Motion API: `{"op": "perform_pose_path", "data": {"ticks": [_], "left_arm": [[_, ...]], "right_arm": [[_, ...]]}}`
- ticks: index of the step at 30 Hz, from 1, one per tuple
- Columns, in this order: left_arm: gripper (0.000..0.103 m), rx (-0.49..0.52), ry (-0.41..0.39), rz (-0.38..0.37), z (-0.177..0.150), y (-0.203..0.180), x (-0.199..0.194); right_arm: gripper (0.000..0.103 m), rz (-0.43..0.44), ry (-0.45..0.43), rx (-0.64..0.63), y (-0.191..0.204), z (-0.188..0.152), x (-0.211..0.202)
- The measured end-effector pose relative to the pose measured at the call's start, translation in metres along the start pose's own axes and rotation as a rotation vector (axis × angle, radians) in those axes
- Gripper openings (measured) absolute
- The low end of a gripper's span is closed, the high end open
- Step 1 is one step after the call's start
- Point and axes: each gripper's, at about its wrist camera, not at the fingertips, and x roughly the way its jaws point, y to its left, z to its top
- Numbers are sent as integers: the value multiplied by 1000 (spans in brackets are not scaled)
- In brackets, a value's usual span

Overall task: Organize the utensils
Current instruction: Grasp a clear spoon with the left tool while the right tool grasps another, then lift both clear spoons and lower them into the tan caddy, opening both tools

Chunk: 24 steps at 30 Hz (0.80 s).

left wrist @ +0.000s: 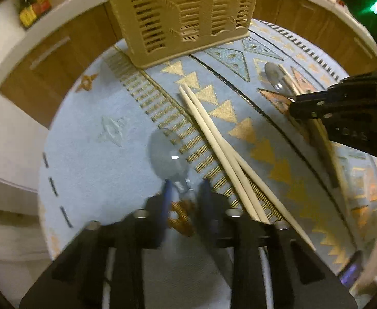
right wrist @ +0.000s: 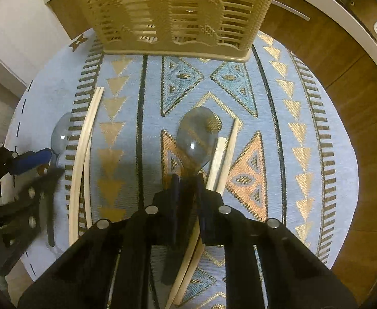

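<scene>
Two grippers, both pointing steeply down at a patterned blue cloth (right wrist: pixel 273 134). Right gripper (right wrist: pixel 188 180): jaws drawn tight on the neck of a spoon (right wrist: pixel 197 139), bowl just beyond its tips, chopsticks (right wrist: pixel 227 154) alongside. Left gripper (left wrist: pixel 185 188): jaws nearly together astride a second spoon (left wrist: pixel 166 157), second chopstick pair (left wrist: pixel 214 139) to its right. Farthest ahead, upright slatted utensil basket (right wrist: pixel 178 13).

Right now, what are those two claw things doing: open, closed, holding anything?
Left gripper: fingers closed on the neck of the left spoon.
Right gripper: fingers closed on the handle of the right spoon.
</scene>
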Motion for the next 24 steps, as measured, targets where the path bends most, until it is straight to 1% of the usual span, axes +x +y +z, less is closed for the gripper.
{"op": "perform_pose_path", "data": {"ticks": [1, 6, 8, 10, 13, 15, 17, 19, 20, 22, 24], "left_arm": [[11, -12, -3, -1, 0, 0, 0], [10, -69, -45, -28, -4, 8, -4], [10, -94, -74, -55, -7, 12, -8], [10, -127, -121, -87, -10, 16, -16], [10, -161, -182, -110, -13, 22, -31], [10, -179, -234, -123, -14, 25, -44], [10, -195, -282, -133, -13, 28, -56], [10, -211, -367, -142, -6, 30, -74], [10, -213, -392, -142, -5, 31, -80], [10, -228, -487, -142, 2, 32, -104], [10, -249, -540, -139, 9, 34, -118]], "right_arm": [[11, 5, -3, 3, 0, -1, 0], [10, 108, 5, 50, -10, -7, -1], [10, 140, 0, 56, -19, -11, -3], [10, 177, -5, 63, -21, -13, -3], [10, 225, -16, 70, -24, -17, -8], [10, 254, -38, 68, -24, -19, -16], [10, 288, -74, 69, -25, -19, -28], [10, 320, -108, 65, -22, -18, -44], [10, 335, -136, 62, -21, -18, -53], [10, 372, -190, 58, -21, -14, -70], [10, 404, -268, 51, -22, -8, -93]]}}
